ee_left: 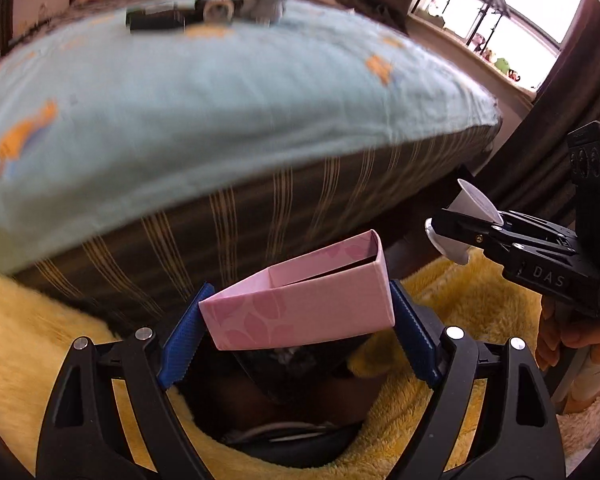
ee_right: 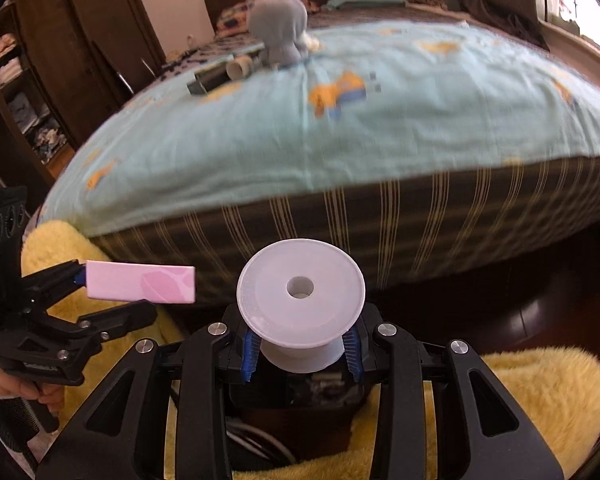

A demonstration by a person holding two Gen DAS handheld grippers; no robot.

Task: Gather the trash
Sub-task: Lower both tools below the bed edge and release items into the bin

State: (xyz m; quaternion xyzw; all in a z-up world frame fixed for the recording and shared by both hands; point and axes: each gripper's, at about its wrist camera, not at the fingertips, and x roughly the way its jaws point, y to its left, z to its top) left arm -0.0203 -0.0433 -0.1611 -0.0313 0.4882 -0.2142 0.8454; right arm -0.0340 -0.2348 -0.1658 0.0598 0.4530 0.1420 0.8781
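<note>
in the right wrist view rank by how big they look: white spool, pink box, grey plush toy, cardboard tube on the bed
1. white spool, though nearness to the camera inflates it
2. pink box and grey plush toy: too alike to rank
3. cardboard tube, smallest

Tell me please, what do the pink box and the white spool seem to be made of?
The pink box, held in the left tool, looks like thin matte cardboard: sharp folded edges, flat panels, a printed leaf pattern. The white spool, held in the right tool, looks like smooth plastic, slightly translucent: a moulded round flange with a centre hole. Neither is certain from the look alone.
</note>
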